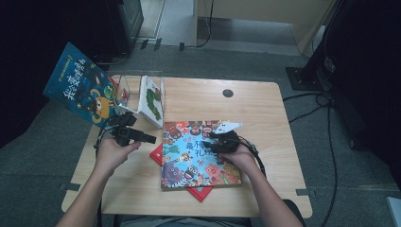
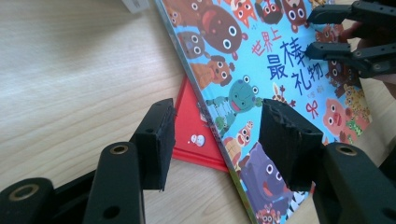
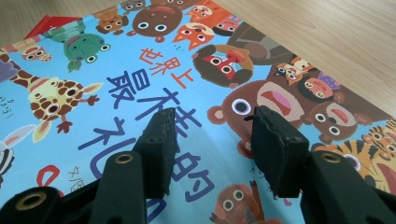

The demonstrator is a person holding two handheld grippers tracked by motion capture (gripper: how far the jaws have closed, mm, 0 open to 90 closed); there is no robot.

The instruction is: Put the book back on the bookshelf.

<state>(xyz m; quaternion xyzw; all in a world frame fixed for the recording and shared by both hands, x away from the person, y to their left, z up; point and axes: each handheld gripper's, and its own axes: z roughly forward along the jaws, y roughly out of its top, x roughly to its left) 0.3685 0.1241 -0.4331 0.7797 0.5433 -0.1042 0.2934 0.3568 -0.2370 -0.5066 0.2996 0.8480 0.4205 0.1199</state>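
One blue picture book (image 1: 196, 153) flat, long axis toward person, slightly skewed

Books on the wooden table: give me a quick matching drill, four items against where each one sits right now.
Items:
1. blue animal-cover picture book
2. flat red book
3. white caterpillar-cover book
4. right claw

Places:
A. upright in the clear plastic holder
B. open, above the blue cover
C. flat on the table, top of the pile
D. beneath another book, corners poking out

Pairs: 1-C, 2-D, 3-A, 4-B
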